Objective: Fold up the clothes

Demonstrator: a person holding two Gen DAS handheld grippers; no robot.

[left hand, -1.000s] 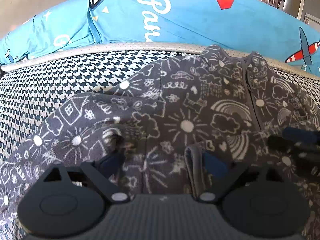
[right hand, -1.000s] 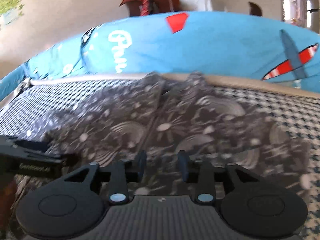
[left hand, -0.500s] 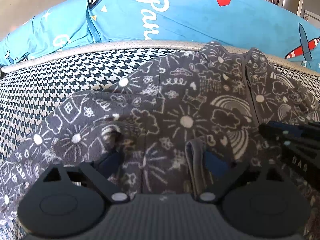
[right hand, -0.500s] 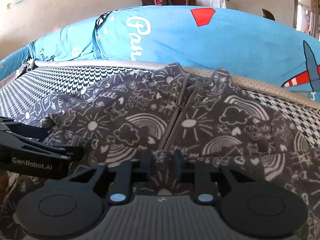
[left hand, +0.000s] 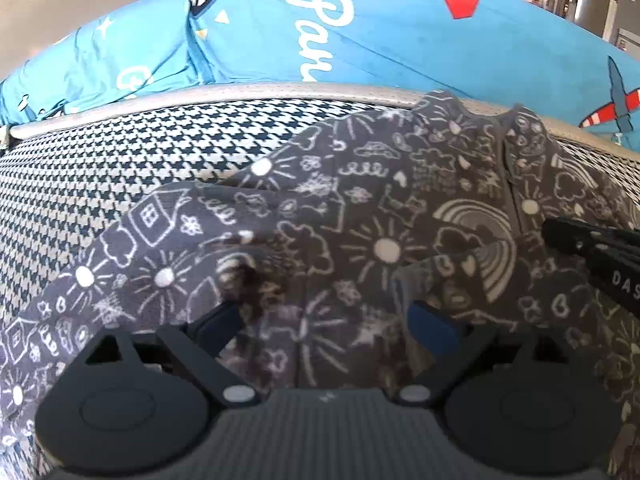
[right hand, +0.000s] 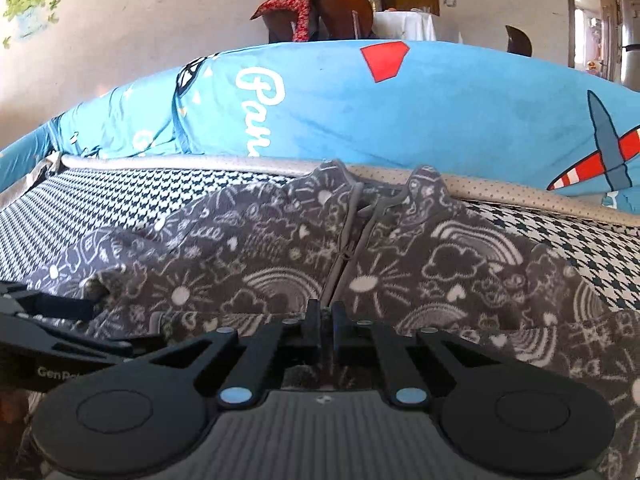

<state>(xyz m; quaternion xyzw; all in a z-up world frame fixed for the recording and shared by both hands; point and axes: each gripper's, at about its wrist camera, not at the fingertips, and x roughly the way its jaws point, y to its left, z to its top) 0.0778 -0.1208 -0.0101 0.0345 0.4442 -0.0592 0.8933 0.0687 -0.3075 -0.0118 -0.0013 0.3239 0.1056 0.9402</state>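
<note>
Right gripper closed on grey printed garment, houndstooth surface beneath.

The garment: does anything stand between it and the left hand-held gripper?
Nothing visible does. The left hand-held gripper is open directly over the garment, with fabric bunched between its fingers. The right hand-held gripper, whose jaws have just been closing, now pinches the garment's near fold. Only the houndstooth surface surrounds the garment.

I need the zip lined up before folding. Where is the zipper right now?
In the right wrist view the zipper runs down the middle of the grey printed garment, from its collar by the blue bedding toward the right gripper.
</note>
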